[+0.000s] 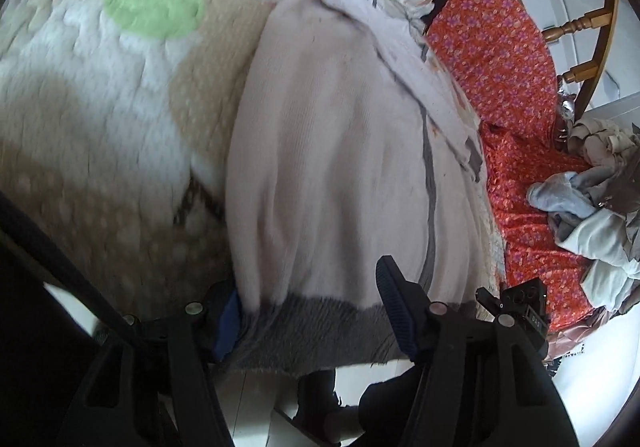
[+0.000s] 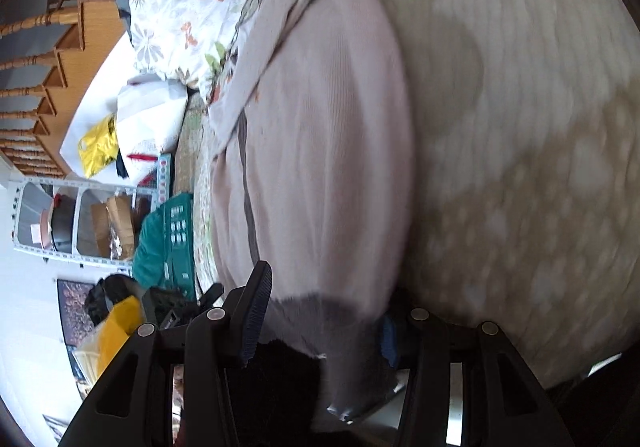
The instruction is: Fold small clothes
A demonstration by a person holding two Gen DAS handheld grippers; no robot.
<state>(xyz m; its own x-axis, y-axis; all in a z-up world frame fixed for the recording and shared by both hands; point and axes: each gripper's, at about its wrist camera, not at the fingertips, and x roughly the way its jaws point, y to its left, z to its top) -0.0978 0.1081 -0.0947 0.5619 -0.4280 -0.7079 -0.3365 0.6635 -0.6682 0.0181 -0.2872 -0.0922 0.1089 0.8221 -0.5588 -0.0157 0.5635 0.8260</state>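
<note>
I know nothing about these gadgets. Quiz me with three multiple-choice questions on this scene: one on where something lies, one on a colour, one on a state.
1. Where does the pale pink garment lie?
A. on the patterned blanket
B. on a chair
C. in a basket

2. What colour is its hem band?
A. yellow
B. grey
C. green

3. How does the left gripper stand?
A. shut on nothing
B. out of view
C. open, fingers either side of the hem

Answers: 1 A, blanket shows all around it. 2 B, a grey strip edges the pink. 3 C, the fingers stand wide apart.

We see soft daylight, heavy fisheye bending and dark corners; motion blur smears the fleece blanket point(image 2: 520, 175) in both views
</note>
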